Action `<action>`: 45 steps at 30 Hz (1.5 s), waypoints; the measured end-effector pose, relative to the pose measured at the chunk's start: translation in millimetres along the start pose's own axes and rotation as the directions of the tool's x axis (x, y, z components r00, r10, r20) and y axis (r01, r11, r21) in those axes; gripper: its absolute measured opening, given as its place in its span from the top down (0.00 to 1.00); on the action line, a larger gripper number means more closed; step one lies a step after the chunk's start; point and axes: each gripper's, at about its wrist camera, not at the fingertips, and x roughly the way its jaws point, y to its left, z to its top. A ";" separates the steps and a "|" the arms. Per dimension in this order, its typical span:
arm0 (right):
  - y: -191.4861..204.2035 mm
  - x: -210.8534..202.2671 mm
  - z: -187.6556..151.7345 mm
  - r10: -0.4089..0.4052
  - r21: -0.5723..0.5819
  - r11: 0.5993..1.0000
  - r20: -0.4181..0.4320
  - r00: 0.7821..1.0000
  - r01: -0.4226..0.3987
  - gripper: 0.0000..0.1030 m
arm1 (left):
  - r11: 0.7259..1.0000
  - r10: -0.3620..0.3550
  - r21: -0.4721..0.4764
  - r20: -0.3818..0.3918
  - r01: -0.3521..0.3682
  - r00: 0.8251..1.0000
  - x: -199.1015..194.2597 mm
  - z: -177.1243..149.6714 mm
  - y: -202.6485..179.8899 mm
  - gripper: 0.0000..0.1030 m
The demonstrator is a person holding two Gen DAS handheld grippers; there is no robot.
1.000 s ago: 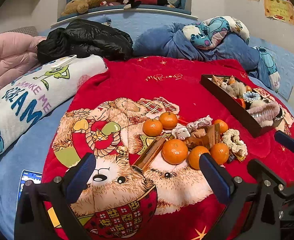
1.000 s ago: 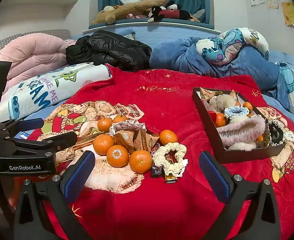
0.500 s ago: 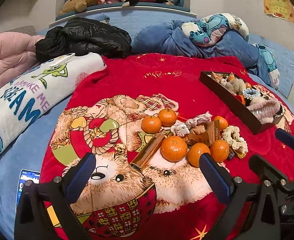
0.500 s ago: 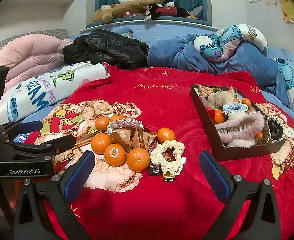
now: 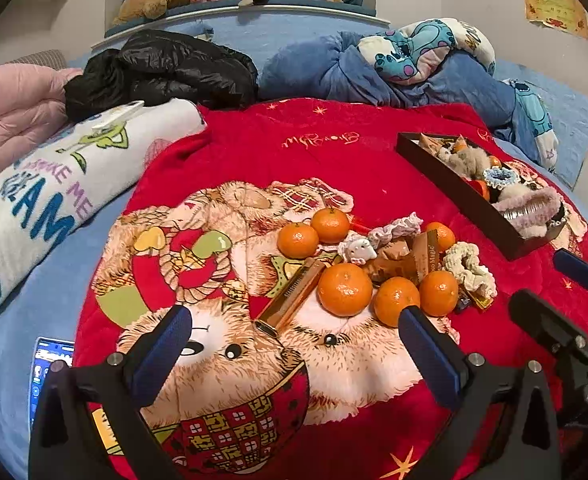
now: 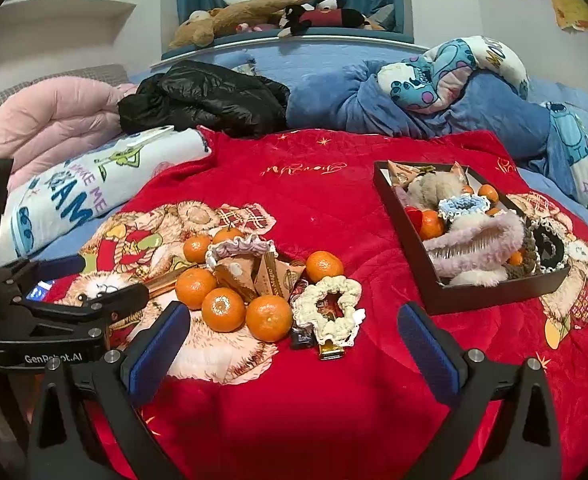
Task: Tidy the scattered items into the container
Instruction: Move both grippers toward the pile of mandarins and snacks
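A heap of scattered items lies on the red blanket [image 5: 334,148]: several mandarins [image 5: 345,289] [image 6: 223,309], a gold bar-shaped pack [image 5: 292,300], brown snack packets [image 6: 270,278], a cream scrunchie [image 6: 330,308] [image 5: 470,266], a pink scrunchie [image 6: 240,249]. A dark rectangular box [image 6: 410,236] [image 5: 454,188] to the right holds mandarins, scrunchies and a fluffy pink clip. My left gripper [image 5: 294,348] is open and empty, just short of the heap. My right gripper [image 6: 290,348] is open and empty, in front of the cream scrunchie.
A rolled white printed blanket [image 5: 42,196], a pink quilt [image 6: 54,120], a black jacket [image 5: 162,68] and blue bedding [image 6: 434,104] ring the red blanket. A phone [image 5: 50,364] lies at the near left edge. Plush toys [image 6: 254,12] sit on the headboard shelf.
Both grippers have edged a little closer to the heap and tilted slightly down. Nothing was picked up or moved.
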 end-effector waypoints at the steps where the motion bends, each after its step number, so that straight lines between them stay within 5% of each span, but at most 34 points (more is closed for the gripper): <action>1: -1.5 0.1 0.0 0.012 0.010 1.000 0.002 1.000 -0.012 0.00 | 1.000 -0.001 -0.004 -0.004 0.001 1.000 0.9 0.0 0.3 0.00; 30: -13.8 14.9 -2.2 0.043 0.071 0.997 -0.018 0.999 -0.041 0.00 | 1.000 -0.019 0.023 -0.070 0.020 0.997 23.0 -1.8 3.3 0.00; 36: -27.5 12.0 -1.7 0.089 0.169 0.982 -0.009 0.996 -0.086 0.00 | 0.999 -0.041 0.028 -0.049 0.042 0.998 20.2 -2.8 3.2 0.00; 45: -23.6 12.3 -1.7 0.021 0.145 0.989 -0.013 1.000 -0.019 0.00 | 0.998 -0.027 0.051 -0.057 0.030 0.998 20.7 -1.3 5.0 0.00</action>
